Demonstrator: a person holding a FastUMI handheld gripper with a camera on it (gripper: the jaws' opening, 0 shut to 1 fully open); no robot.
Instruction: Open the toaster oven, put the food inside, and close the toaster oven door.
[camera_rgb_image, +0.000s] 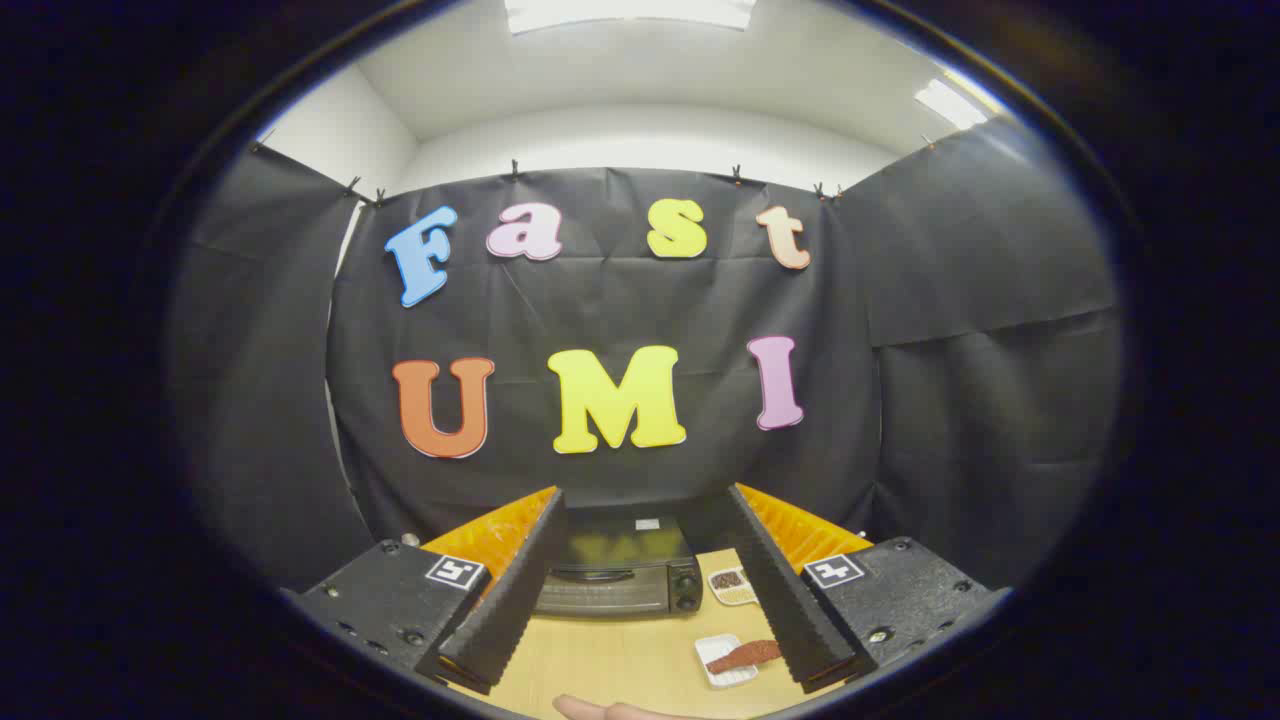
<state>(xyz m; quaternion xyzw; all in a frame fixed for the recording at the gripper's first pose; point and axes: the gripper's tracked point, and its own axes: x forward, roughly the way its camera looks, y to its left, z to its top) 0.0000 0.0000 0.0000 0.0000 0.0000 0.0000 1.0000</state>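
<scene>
Gripper (640, 600) held above the pale wooden worktop (620, 665), ribbed fingers (505, 600) spread wide; boxy black metal toaster oven (620, 575) beyond, door closed; reddish-brown food (745, 655) on white tray right.

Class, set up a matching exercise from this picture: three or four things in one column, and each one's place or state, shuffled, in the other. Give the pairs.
1. toaster oven
2. gripper
3. near dish
4. far dish

a. open, holding nothing
b. beside the oven's knobs
c. door closed, beyond the fingers
d. holds a reddish-brown piece of food

Pairs: 1-c, 2-a, 3-d, 4-b
</scene>
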